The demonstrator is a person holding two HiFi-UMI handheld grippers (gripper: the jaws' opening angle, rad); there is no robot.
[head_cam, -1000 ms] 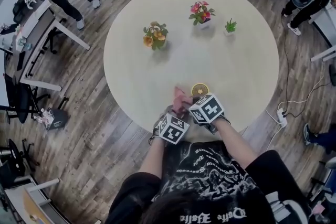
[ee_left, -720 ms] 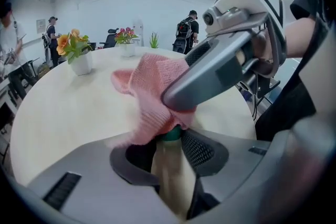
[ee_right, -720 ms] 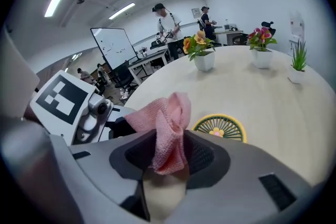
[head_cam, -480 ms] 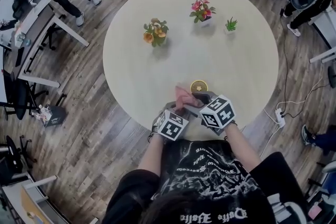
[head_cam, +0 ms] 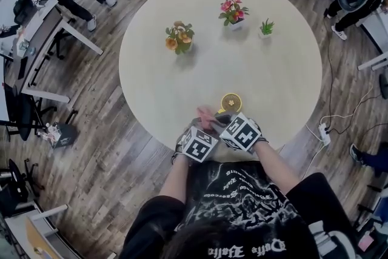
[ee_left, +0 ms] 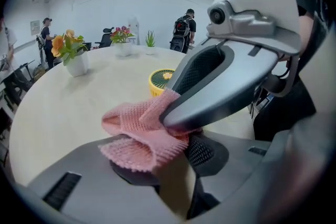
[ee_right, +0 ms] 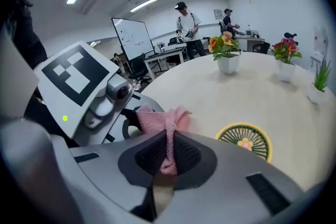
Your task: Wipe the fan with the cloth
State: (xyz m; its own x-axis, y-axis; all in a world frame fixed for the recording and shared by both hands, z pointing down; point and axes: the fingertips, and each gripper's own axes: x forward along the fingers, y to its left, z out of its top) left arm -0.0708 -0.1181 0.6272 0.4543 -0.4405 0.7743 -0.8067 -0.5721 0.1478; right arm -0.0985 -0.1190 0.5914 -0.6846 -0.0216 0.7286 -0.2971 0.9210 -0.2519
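1. Nearest, the cloth (ee_right: 157, 119) is held up over the near edge of the desk (head_cam: 182, 88) by both tools at once. The right hand-held gripper (ee_right: 168, 152) is clamped on a thin fold of it, with the fabric pinched in the seam between its mesh pads.
2. Facing it, the left hand-held gripper (ee_left: 168, 157) is seen with a thicker bunch of the same cloth between its pads. The jaws stand partly apart at the root. The pads appear to be pressing on the bunch, though this is partly masked by the other tool's finger.
3. Judged from this, the step in hand is the arranging of the cloth for wiping. One grip should be made firm before the other is let go, so that the cloth is not dropped.
4. A generous tuft should be left projecting past the jaw tips, so that fabric, not plastic, is brought to the fan.
5. Just beyond the jaws, the fan (ee_right: 244, 140) lies flat on the desk with its round yellow grille turned up, touched by neither tool. It looks light and is likely to slide, so it is best steadied at the rim by the freed tool while short, soft strokes are made. The cloth could be snagged on the slats if dragged hard.
6. Farther off, an orange-flowered pot (head_cam: 179, 39), a pink-flowered pot (head_cam: 233, 14) and a small green plant (head_cam: 265, 29) are set well apart from the work and need not be disturbed.
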